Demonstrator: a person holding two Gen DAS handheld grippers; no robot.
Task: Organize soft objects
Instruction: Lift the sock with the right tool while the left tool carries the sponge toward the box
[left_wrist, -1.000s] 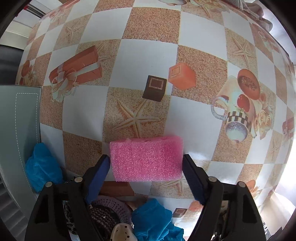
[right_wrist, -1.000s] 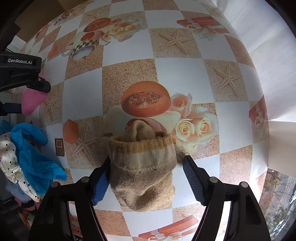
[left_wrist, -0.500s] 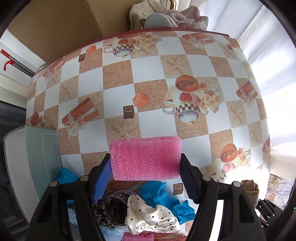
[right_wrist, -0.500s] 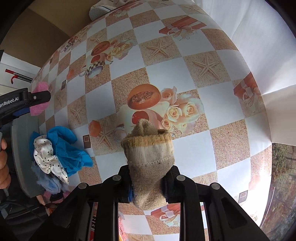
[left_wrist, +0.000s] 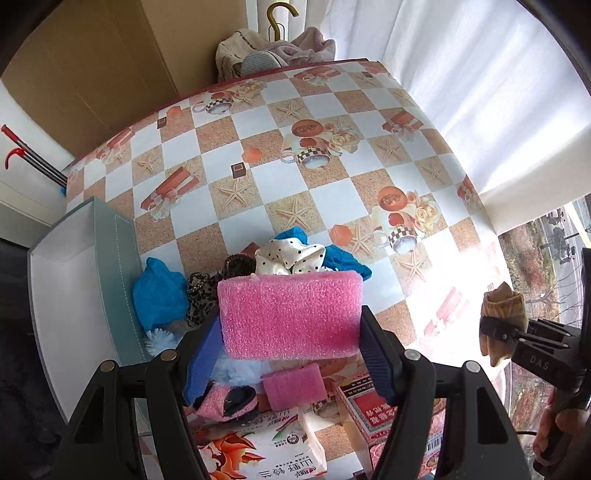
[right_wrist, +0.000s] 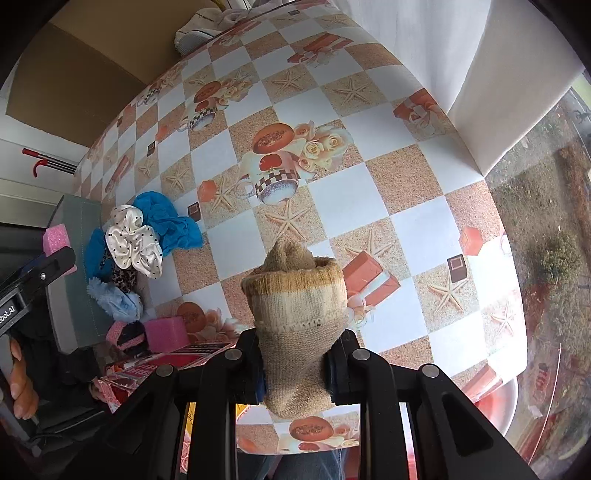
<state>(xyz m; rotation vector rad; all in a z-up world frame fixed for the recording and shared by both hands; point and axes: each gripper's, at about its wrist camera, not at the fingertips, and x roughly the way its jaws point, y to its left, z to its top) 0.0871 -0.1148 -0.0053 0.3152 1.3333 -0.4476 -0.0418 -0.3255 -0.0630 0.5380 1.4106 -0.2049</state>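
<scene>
Soft pile (left_wrist: 258, 273) beside grey box (left_wrist: 110, 280)

A bright corner by the window, checked cloth across the counter (left_wrist: 258, 184).
White curtain (left_wrist: 461, 74) glows along the right side, daylight washing out the counter's near edge; bare trees and ground show through the window (right_wrist: 546, 229). A brown cardboard panel (left_wrist: 92, 66) leans at the back, a brass hook (left_wrist: 275, 16) above piled laundry, red-handled poles (left_wrist: 26, 151) against the left wall.
</scene>
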